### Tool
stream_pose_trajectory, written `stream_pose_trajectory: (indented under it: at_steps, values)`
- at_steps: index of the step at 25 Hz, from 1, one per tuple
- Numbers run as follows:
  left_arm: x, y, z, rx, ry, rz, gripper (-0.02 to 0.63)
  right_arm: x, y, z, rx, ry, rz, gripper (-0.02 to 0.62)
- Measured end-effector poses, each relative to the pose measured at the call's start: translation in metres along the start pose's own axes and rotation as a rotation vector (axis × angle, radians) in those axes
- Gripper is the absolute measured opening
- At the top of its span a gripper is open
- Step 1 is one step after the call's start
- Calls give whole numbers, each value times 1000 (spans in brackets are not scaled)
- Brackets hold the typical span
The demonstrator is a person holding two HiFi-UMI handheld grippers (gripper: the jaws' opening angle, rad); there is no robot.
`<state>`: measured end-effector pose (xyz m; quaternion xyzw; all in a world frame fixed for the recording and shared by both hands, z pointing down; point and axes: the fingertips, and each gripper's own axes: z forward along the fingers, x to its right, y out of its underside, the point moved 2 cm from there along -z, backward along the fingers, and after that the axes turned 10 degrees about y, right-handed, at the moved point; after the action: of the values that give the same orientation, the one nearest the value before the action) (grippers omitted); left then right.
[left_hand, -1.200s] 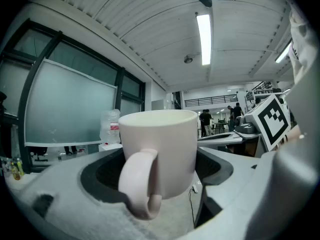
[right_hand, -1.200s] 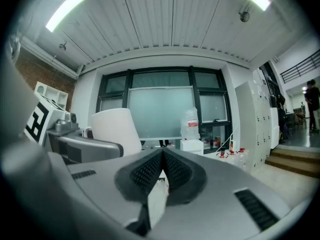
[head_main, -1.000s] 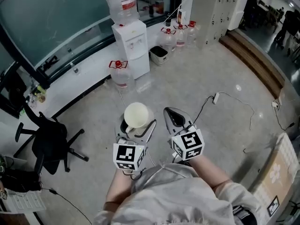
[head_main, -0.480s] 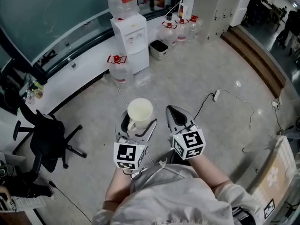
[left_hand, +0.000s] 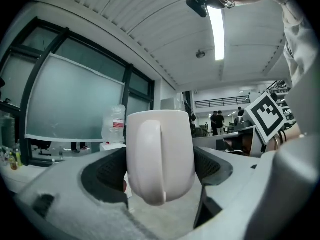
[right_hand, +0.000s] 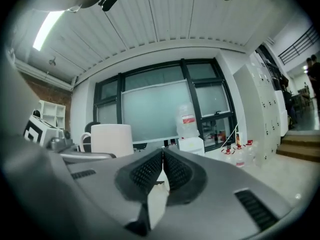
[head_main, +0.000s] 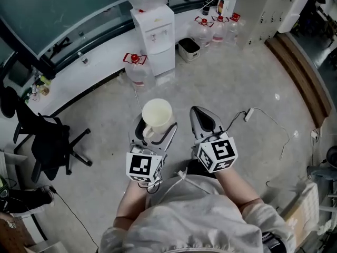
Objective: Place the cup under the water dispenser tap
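A white mug stands upright between the jaws of my left gripper, which is shut on it; its handle faces the camera in the left gripper view, where the mug fills the middle. The white water dispenser with a large bottle on top stands against the far wall, well ahead of the mug, and its tap faces me. My right gripper is shut with nothing in it, level with the left one. In the right gripper view the mug shows at left and the dispenser straight ahead.
A full water bottle with a red cap stands on the floor left of the dispenser. More bottles and a dark bin are at its right. A black office chair stands at left. A power strip and cable lie at right.
The person has walked forward with both grippers held as before; the dispenser and bottles now sit lower and closer in the head view. The mug stays gripped.
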<state>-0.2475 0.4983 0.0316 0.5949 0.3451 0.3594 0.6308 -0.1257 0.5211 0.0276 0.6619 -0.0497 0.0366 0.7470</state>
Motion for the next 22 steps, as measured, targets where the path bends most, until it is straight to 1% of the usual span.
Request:
stream_pose_trajectory:
  at_steps: [3,7,11,14,17,22]
  values:
    - [-11,-2,44,-4,-41,-5,431,38,-5,32,-23,-30,-17,28]
    - [-23,-5,105,13,-96,-11,431,89,-17,75,-26,-75,-44,29]
    - [-31,-4,155,17,-130,-28,431,130,-21,110,-38,-102,-55,28]
    - [-41,1,183,2,-145,-53,431,147,-20,133,-54,-116,-47,28]
    - [-55,5,205,-16,-155,-57,431,156,-17,155,-73,-131,-38,28]
    - [-100,13,240,-20,-150,-65,431,163,-9,207,-112,-128,-30,29]
